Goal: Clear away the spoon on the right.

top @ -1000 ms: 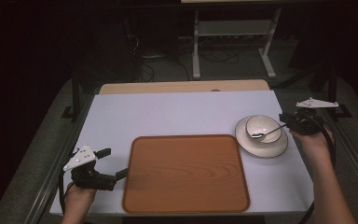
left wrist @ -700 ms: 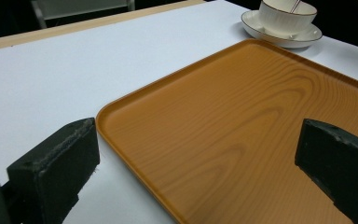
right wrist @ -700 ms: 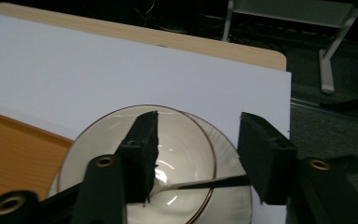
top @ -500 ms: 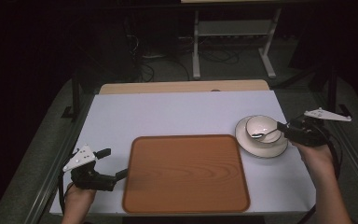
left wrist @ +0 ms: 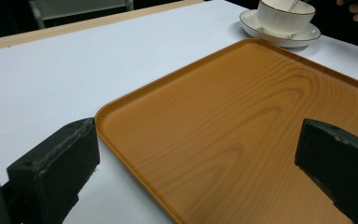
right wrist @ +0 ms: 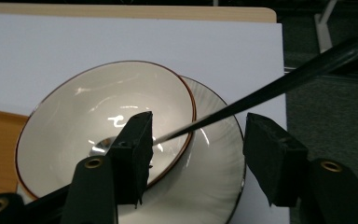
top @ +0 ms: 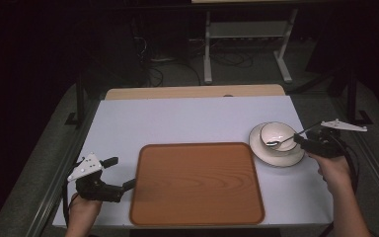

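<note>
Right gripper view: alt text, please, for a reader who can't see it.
The open right gripper straddles a spoon whose dark handle slants out of a white bowl. The bowl sits on a saucer, on a white table.

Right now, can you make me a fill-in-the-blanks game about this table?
1. The bowl sits on a white ____.
2. The spoon rests inside the ____.
3. The left gripper has its jaws spread at the edge of the wooden ____.

Missing words: saucer; bowl; tray.
</note>
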### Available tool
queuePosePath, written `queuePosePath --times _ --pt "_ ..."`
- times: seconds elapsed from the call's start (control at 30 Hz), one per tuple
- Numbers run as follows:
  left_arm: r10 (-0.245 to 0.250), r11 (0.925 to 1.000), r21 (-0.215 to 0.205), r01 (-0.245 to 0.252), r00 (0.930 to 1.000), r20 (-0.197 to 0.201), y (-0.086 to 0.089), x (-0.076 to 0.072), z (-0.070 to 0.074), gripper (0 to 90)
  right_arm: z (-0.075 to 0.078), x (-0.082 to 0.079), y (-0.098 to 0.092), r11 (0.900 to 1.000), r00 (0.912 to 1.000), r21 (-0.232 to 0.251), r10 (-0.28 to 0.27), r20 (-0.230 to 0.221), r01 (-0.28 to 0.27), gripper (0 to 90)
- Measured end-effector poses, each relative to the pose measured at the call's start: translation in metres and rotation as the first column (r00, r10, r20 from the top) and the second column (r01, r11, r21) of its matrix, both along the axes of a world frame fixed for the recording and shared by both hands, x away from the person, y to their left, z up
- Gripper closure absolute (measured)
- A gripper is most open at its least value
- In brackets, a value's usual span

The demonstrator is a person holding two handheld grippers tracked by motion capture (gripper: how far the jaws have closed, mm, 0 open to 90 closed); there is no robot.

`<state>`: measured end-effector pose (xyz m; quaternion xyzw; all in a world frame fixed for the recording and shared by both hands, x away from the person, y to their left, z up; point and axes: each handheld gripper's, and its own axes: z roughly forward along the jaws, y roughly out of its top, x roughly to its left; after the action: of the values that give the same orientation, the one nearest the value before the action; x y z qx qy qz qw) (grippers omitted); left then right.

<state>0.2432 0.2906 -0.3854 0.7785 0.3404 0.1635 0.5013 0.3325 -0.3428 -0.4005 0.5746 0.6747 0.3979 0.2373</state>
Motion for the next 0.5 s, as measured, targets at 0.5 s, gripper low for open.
queuePosePath --times 0.5 --pt "0.002 1.0000 0.001 -0.002 1.0000 -0.003 -0.001 0.001 0.000 0.0 -0.016 0.020 0.006 0.996 0.9997 0.085 0.024 0.001 -0.024 42.9"
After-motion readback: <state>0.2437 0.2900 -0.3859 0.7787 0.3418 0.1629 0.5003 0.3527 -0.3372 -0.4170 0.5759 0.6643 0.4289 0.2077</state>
